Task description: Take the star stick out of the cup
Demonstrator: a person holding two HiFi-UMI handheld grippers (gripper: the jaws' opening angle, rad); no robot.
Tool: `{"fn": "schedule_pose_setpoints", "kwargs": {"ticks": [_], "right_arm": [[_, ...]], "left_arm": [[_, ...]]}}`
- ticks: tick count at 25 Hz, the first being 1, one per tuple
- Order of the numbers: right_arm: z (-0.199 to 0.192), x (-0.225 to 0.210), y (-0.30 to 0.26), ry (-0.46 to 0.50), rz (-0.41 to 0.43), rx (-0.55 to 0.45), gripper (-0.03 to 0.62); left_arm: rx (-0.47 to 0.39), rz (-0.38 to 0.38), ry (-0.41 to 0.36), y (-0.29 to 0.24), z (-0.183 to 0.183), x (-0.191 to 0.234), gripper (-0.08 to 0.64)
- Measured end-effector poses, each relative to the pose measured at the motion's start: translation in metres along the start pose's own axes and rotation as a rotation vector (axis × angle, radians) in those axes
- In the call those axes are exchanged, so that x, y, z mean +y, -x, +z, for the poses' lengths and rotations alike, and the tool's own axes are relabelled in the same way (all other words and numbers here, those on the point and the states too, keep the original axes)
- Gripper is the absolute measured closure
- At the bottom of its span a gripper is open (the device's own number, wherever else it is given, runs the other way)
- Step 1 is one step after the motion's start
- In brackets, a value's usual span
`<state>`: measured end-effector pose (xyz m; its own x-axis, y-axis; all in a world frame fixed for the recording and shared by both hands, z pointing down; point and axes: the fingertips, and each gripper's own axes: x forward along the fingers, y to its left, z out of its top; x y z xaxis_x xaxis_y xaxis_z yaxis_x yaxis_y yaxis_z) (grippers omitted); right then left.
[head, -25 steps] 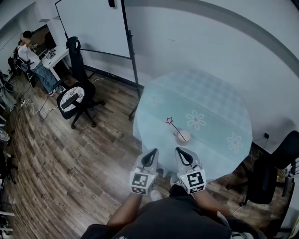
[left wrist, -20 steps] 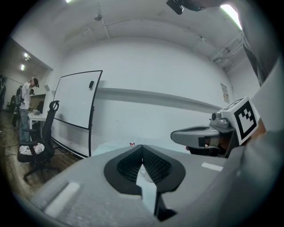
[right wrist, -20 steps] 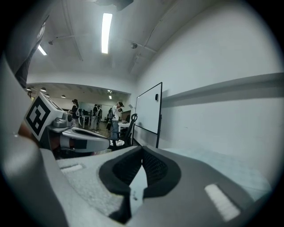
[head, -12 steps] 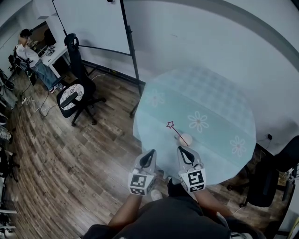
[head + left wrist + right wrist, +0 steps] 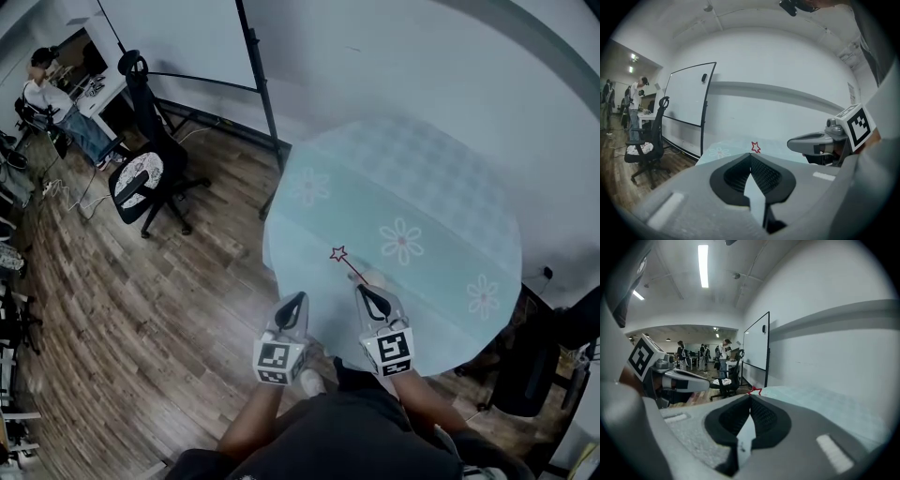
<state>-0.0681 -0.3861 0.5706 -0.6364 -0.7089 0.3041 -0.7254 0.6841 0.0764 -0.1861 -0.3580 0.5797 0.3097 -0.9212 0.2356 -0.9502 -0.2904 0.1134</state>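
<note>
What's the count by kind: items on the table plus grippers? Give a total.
star stick: 1
cup: 1
grippers: 2 (left gripper, right gripper)
Total: 4
</note>
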Motion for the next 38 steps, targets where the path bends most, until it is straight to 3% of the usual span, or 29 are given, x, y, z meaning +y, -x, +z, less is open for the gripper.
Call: {"fn": "schedule_pose_setpoints", "kwargs": {"ticks": [8, 11, 23, 38], "right_arm": [[-0.031, -0.017, -0.032, 0.004, 0.037, 0.103, 0.583], [-0.040, -0.026, -0.045, 0.009, 0.033, 0.135, 0.539], [-0.078, -0.039, -0.079, 0.012, 0.087, 0.285, 0.508], [-0.090, -0.035, -0.093, 0.072, 0.149, 0.328, 0.520]], "left_arm": [[0.033, 0.007, 0.029, -0.037, -0.010, 0.006, 0.555], [0.046, 0.011, 0.034, -0.049, -0.016, 0.008, 0.555], [0.091, 0.044, 0.058, -0.056, -0.036, 0.023, 0.555], [0.117, 0.075, 0.067, -0.056, -0.044, 0.028, 0.555]]}}
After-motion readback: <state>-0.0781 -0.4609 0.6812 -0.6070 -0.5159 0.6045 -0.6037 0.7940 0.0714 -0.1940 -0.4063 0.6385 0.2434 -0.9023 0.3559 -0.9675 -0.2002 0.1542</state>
